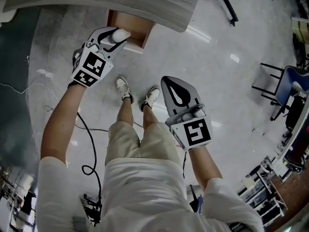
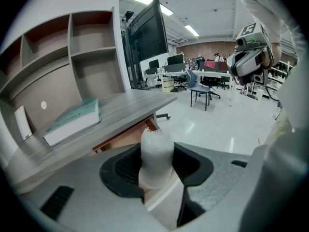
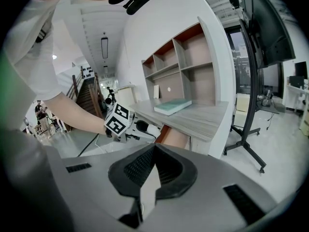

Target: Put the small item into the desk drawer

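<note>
My left gripper point(image 1: 112, 37) is shut on the small item point(image 1: 121, 34), a white rounded piece that sticks out past the jaws point(image 2: 155, 154). It hangs just in front of the open wooden drawer point(image 1: 131, 29) under the grey desk point(image 1: 159, 8). In the left gripper view the drawer point(image 2: 126, 136) lies right behind the item. My right gripper point(image 1: 167, 80) is lower, over the floor by my right leg, its jaws shut with nothing in them. From the right gripper view the left gripper point(image 3: 144, 127) and the item point(image 3: 151, 130) show at the drawer's point(image 3: 175, 137) front.
A teal book point(image 2: 72, 121) lies on the desk under wall shelves point(image 2: 91, 57). A black cable point(image 1: 89, 129) runs over the floor at the left. A screen on a wheeled stand point(image 3: 253, 124) stands right of the desk. Chairs point(image 1: 285, 88) and office tables are farther off.
</note>
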`<state>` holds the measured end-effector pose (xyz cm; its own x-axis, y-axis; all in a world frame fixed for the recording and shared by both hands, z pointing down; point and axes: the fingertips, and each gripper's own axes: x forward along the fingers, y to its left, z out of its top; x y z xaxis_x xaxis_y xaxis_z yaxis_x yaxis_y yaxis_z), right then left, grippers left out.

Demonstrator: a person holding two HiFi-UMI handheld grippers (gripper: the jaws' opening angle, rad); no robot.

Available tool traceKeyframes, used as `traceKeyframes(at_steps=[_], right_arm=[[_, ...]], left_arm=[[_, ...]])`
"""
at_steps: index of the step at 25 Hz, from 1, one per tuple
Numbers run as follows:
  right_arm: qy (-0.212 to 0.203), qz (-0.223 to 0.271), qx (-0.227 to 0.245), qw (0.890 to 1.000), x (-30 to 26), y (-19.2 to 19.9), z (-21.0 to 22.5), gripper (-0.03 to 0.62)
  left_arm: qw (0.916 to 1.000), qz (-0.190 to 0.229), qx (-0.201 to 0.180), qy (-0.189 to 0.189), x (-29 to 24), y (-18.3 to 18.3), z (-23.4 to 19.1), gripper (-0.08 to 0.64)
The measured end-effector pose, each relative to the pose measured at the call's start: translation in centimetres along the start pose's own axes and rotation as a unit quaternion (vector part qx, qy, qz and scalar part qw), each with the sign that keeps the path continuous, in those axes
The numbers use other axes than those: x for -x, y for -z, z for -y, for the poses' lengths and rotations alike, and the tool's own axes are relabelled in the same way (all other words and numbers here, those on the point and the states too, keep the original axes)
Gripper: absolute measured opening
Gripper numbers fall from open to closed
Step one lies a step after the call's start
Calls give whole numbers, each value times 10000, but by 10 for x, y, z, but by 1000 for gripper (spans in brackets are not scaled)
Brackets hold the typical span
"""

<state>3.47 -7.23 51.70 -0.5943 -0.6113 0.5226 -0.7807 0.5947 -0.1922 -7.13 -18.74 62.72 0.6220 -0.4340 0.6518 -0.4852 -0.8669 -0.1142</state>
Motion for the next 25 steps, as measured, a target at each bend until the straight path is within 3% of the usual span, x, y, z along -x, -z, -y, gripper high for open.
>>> traceKeyframes(at_steps=[16, 25], right_arm=[[94, 35, -43, 9999, -5, 2, 8, -3], [104, 37, -93, 9999, -10, 2, 4, -3]], left_arm=[[9939, -749, -723, 354, -40, 40, -4, 183], [9778, -1393, -1392, 719, -66, 64, 4, 182]])
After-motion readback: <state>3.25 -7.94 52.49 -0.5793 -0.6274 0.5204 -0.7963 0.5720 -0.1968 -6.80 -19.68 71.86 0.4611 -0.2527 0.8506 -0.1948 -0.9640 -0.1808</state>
